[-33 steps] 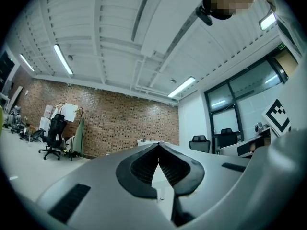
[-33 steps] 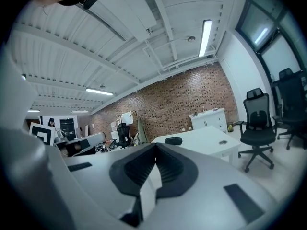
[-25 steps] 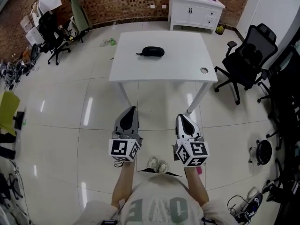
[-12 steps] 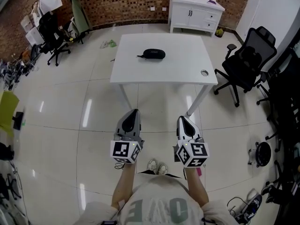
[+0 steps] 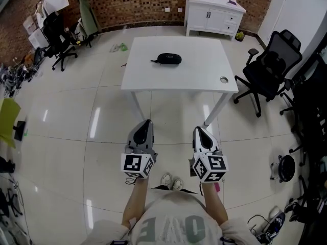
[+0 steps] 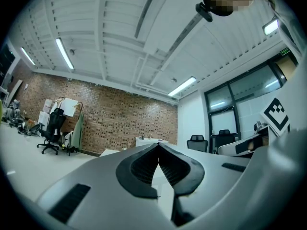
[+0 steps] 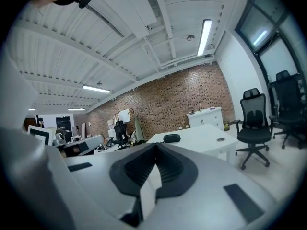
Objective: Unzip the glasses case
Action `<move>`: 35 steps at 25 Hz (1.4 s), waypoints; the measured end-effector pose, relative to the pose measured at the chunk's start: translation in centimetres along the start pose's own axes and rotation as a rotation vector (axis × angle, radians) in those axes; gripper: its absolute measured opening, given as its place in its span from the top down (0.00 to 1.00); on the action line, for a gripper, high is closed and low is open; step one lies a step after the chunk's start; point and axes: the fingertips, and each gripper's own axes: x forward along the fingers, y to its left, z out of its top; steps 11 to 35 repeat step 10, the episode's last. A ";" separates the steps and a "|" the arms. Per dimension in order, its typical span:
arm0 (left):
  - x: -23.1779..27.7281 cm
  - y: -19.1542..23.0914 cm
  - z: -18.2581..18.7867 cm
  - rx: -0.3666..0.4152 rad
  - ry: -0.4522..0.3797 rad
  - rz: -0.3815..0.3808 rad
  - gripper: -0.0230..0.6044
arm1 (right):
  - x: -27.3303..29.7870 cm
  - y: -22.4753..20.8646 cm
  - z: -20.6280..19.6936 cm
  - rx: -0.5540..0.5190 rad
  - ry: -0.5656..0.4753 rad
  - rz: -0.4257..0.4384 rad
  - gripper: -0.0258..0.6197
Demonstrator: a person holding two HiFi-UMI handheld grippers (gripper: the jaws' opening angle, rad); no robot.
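The glasses case [image 5: 169, 58] lies zipped shut on the far half of the white table [image 5: 204, 68], a little left of the table's middle, with its short pull tab pointing left. It is well apart from both grippers, which are held over the tiled floor [image 5: 76, 116] on the near side of the table. The left gripper [image 5: 146, 121] has its jaws closed tip to tip with nothing between them, and the right gripper [image 5: 197, 128] is likewise pressed together and empty. Both point level towards the table. Compared with a second ago, little has changed. The table and case sit a touch lower and further right in the head view, but the case keeps the same spot on the tabletop. The left gripper has drifted slightly nearer the person, and the right one has stayed where it was. Neither has opened. In the right gripper view the case [image 7: 171, 138] shows small and dark on the tabletop beyond the closed jaws. A white cabinet [image 5: 213, 13] stands against the far brick wall [image 5: 138, 1], and a black office chair [image 5: 268, 68] stands to the right of the table.
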 end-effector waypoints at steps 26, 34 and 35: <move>0.0 -0.1 -0.3 0.005 -0.001 0.002 0.96 | 0.0 -0.2 -0.2 -0.009 0.001 -0.001 0.96; 0.0 -0.1 -0.3 0.005 -0.001 0.002 0.96 | 0.0 -0.2 -0.2 -0.009 0.001 -0.001 0.96; 0.0 -0.1 -0.3 0.005 -0.001 0.002 0.96 | 0.0 -0.2 -0.2 -0.009 0.001 -0.001 0.96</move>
